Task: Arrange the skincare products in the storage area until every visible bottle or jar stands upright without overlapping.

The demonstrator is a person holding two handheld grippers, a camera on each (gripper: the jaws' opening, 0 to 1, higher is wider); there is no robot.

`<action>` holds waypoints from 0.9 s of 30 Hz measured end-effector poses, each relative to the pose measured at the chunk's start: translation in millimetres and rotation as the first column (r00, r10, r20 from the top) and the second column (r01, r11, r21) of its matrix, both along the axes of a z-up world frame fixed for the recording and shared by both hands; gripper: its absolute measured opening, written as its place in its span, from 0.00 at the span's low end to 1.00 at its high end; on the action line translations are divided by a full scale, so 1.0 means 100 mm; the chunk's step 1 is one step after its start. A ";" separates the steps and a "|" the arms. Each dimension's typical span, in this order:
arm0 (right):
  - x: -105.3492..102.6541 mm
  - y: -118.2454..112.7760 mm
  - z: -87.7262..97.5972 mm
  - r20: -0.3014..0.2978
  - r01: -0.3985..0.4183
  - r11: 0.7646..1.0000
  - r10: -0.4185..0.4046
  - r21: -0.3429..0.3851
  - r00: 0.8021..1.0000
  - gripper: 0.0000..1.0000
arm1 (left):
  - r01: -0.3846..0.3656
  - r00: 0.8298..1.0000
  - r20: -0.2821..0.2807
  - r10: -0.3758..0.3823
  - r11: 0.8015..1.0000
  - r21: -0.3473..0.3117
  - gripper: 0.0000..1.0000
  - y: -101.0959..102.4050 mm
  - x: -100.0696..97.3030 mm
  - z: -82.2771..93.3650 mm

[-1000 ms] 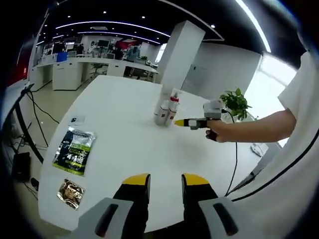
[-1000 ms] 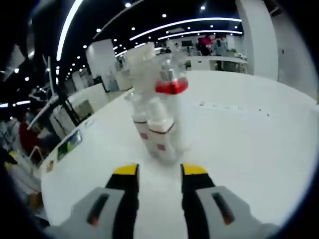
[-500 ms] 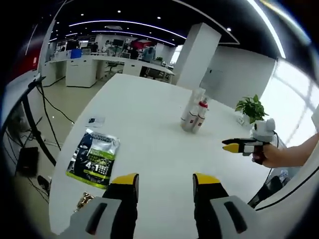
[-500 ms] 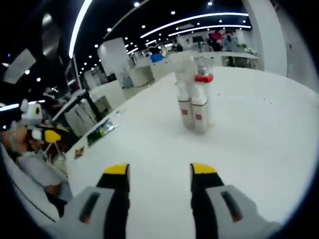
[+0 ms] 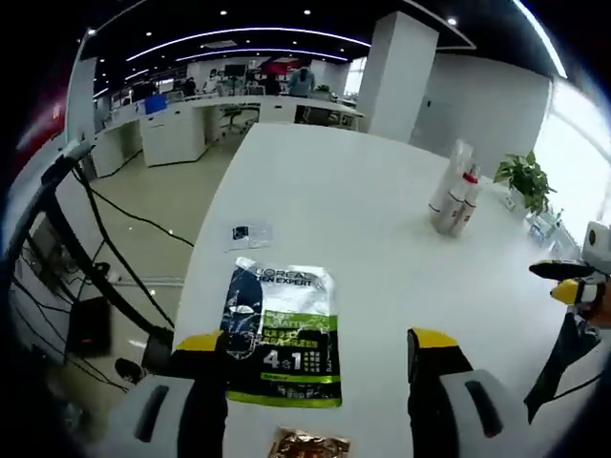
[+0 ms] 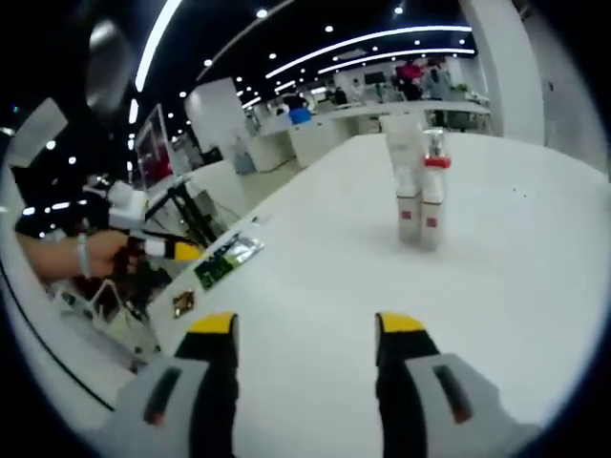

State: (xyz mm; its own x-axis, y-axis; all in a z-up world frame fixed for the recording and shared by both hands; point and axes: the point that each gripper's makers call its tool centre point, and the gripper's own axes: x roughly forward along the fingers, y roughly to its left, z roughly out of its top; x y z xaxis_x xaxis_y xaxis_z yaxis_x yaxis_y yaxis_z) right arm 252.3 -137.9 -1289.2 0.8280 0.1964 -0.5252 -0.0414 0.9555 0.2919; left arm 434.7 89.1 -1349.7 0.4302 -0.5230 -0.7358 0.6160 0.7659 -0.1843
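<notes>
Skincare bottles (image 5: 452, 202) are seen standing upright in a tight cluster far out on the white table (image 5: 382, 248), well apart from both sets of fingers. Over the last second both grippers have been drawn back: the right gripper (image 6: 305, 329), a second ago just short of the bottles (image 6: 418, 202), is now held well away with fingers spread and empty, which is judged to mean that cluster has been set and left. The left gripper (image 5: 317, 345) has been swung toward the near table edge, fingers spread and empty, over a green-and-black sachet (image 5: 279, 331) lying flat, a small gold packet (image 5: 307, 445) just beyond. These flat items are judged the likely next concern.
</notes>
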 end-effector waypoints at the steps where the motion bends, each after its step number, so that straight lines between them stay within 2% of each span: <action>1: -0.01 0.02 0.00 -0.003 0.005 1.000 -0.005 -0.006 1.000 0.57 | 0.002 1.000 0.006 -0.002 1.000 0.017 0.89 0.02 0.04 -0.04; 4: -0.05 0.09 -0.01 -0.016 0.018 1.000 -0.018 -0.022 1.000 0.57 | 0.019 1.000 0.019 -0.022 0.993 0.118 0.97 0.11 0.13 -0.20; 6: -0.05 0.12 -0.01 -0.014 0.023 0.999 -0.023 -0.022 1.000 0.57 | 0.022 0.999 0.039 -0.028 0.988 0.153 0.99 0.15 0.19 -0.23; 11: 0.00 0.24 0.00 -0.007 0.031 0.999 -0.032 -0.035 0.999 0.57 | 0.068 0.996 0.041 -0.075 0.987 0.142 1.00 0.08 0.25 -0.30; 13: 0.02 0.26 0.02 0.003 0.036 0.999 -0.036 -0.035 0.999 0.56 | 0.098 0.994 0.020 -0.103 0.976 0.195 1.00 0.13 0.27 -0.42; 19: 0.12 0.37 0.05 0.030 0.061 0.998 -0.061 -0.009 0.998 0.55 | 0.144 0.990 -0.035 -0.140 0.969 0.202 1.00 0.11 0.24 -0.61; 20: 0.13 0.39 0.06 0.031 0.060 0.998 -0.060 -0.009 0.998 0.55 | 0.158 0.987 0.008 -0.163 0.966 0.203 1.00 0.10 0.29 -0.58; 21: 0.14 0.41 0.06 0.032 0.059 0.998 -0.059 -0.010 0.998 0.55 | 0.143 0.990 -0.007 -0.144 0.972 0.187 1.00 0.08 0.26 -0.58; 24: 0.14 0.43 0.09 0.042 0.071 0.997 -0.070 -0.005 0.997 0.55 | 0.147 0.989 -0.001 -0.149 0.971 0.189 0.99 0.10 0.26 -0.56; 27: 0.14 0.43 0.08 0.046 0.090 0.996 -0.090 0.004 0.995 0.54 | 0.160 0.986 0.014 -0.165 0.970 0.182 0.91 0.10 0.24 -0.55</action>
